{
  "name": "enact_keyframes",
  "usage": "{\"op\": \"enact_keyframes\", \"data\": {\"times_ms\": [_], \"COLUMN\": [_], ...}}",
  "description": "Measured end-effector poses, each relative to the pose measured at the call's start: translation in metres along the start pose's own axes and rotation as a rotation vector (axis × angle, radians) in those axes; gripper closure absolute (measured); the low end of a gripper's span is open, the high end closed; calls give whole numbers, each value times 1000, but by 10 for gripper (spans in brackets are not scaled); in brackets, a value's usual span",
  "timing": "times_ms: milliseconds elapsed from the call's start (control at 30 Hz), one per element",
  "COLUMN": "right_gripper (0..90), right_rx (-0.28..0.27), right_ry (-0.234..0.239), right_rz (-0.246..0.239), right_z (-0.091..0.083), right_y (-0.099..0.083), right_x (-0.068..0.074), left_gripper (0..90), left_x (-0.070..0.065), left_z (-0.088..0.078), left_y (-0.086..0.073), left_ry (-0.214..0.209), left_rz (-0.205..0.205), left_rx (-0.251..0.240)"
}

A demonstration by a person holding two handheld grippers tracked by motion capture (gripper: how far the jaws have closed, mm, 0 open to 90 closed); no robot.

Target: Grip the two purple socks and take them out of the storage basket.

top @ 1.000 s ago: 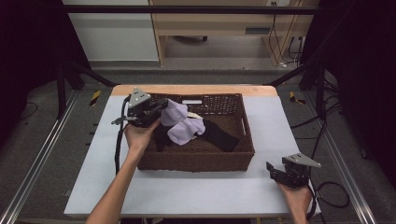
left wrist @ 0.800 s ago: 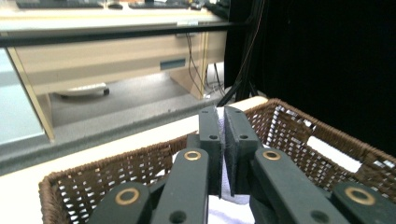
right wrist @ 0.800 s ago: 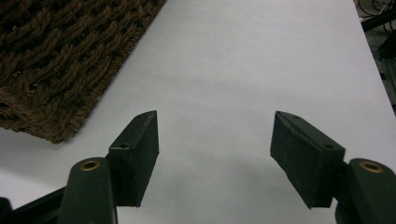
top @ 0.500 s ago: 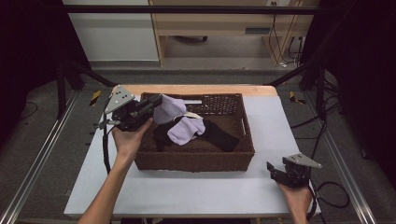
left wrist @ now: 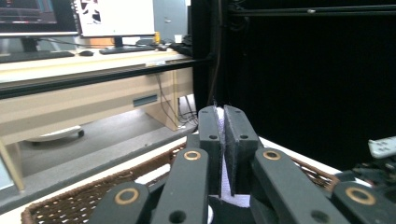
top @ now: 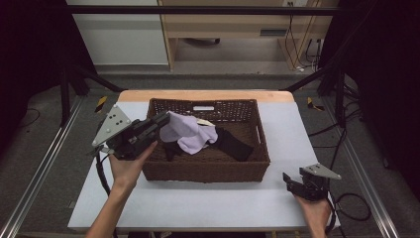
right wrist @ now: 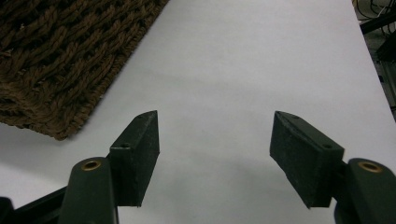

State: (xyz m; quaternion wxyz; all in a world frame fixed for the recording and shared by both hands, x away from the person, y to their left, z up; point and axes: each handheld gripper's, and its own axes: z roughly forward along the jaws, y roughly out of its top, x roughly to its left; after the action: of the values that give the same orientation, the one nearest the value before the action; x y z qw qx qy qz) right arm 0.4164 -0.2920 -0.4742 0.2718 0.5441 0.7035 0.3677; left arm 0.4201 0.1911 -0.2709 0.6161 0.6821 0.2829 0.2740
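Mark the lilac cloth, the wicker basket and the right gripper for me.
lilac cloth (top: 190, 134), high view, on its bunched middle over the basket.
wicker basket (top: 208, 169), high view, on its near outer wall.
right gripper (right wrist: 215, 144), right gripper view, midway between its open jaws.

Your tabletop is a pale, matte sheet with a strip of bare wood along its far edge. Sitting directly on it, you have one thing: a dark brown woven basket, rectangular, placed toward the far middle with its long side facing you. In the right gripper view the basket's corner rests flat on the pale tabletop, casting a soft shadow beneath
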Motion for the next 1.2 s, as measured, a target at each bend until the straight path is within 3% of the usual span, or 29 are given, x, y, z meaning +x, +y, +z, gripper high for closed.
{"op": "enact_keyframes", "data": {"times_ms": [367, 600, 933, 1067, 1200], "right_gripper": [331, 331, 332, 332, 332], "right_rx": [-5, -4, -4, -4, -10], "right_ry": [1, -3, -1, -3, 3], "right_rz": [-2, -1, 2, 7, 11], "right_z": [-1, -2, -3, -3, -5], "right_y": [-1, -1, -3, -3, -3], "right_x": [-1, -1, 0, -2, 0], "left_gripper": [852, 852, 852, 852, 852], "left_x": [-25, -35, -46, -44, -45], "left_z": [-29, -40, -46, -40, -34], "left_y": [-8, -30, -81, -101, -114], "left_ry": [-64, -88, -103, -80, -84], "left_rz": [3, -10, -55, -67, -80], "left_rx": [-15, 31, 146, 212, 252]}}
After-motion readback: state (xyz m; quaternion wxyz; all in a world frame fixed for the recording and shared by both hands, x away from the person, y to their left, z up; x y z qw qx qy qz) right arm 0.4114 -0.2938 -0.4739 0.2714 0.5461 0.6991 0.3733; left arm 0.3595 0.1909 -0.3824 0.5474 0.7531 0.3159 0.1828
